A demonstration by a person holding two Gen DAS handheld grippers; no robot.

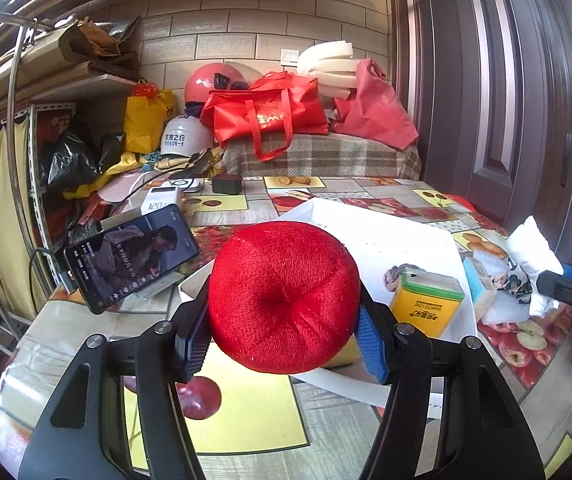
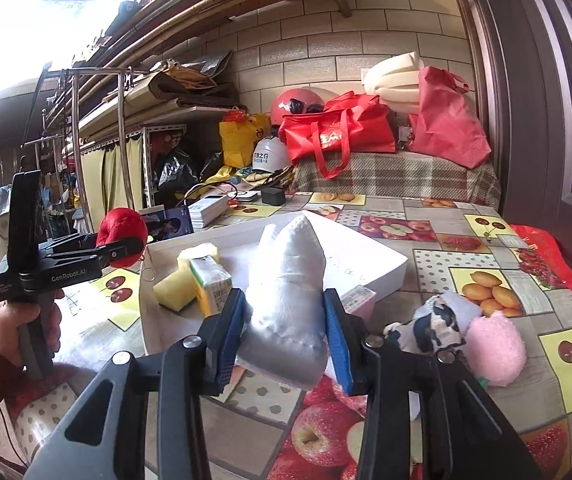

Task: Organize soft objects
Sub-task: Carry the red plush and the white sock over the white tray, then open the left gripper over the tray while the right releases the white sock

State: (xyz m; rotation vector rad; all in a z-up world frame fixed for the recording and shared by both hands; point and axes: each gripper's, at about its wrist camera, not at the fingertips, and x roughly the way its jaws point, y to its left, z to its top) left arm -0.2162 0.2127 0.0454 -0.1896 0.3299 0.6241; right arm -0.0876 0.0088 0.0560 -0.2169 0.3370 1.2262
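My left gripper (image 1: pixel 282 340) is shut on a round red plush cushion (image 1: pixel 284 298) and holds it above the near left edge of a white tray (image 1: pixel 386 236). In the right wrist view the same left gripper (image 2: pixel 126 250) and red plush (image 2: pixel 122 226) show at the left of the tray (image 2: pixel 382 268). My right gripper (image 2: pixel 284 338) is shut on a white sock-like soft bundle (image 2: pixel 288 300), held above the table just in front of the tray. A pink plush (image 2: pixel 494 348) and a black-and-white patterned cloth (image 2: pixel 434 328) lie on the table to the right.
The tray holds a yellow-green carton (image 1: pixel 426 306), a yellow sponge (image 2: pixel 176 286) and a knotted rope piece (image 1: pixel 396 274). A phone on a stand (image 1: pixel 130 256), power bank and chargers sit at the back left. White cloths and a tissue pack (image 1: pixel 482 284) lie right of the tray. Bags and helmets crowd the back.
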